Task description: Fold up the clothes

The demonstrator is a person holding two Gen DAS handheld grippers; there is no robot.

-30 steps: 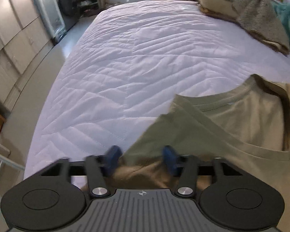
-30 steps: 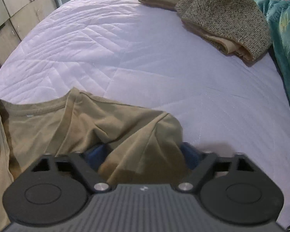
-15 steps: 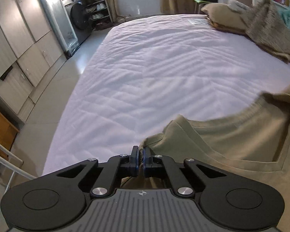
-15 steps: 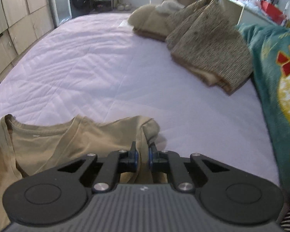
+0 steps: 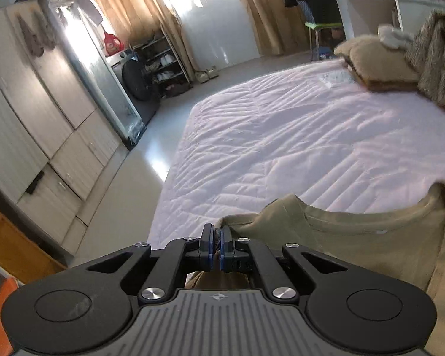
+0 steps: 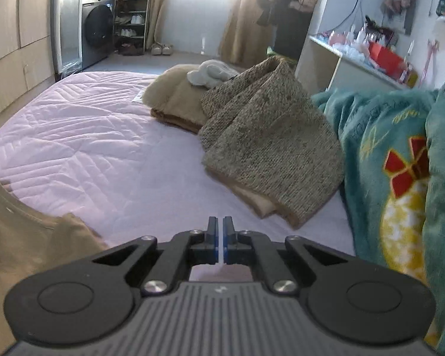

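Observation:
An olive T-shirt lies on the lilac quilted bed, its neckline facing the room. My left gripper is shut on a shoulder fold of it, and cloth shows between the blue pads and below them. In the right wrist view the same T-shirt hangs at the lower left, lifted off the bed. My right gripper is shut. Only a thin light slit shows between its pads, with no cloth in it.
A folded speckled knit sweater and a folded tan garment lie at the bed's far right. A teal blanket rises along the right side. Wardrobe doors and bare floor are to the left of the bed.
Both grippers went from open around shirt folds to shut, and both rose and tilted up toward the room. The fold seen between the right pads half a second ago now sits off to the left.

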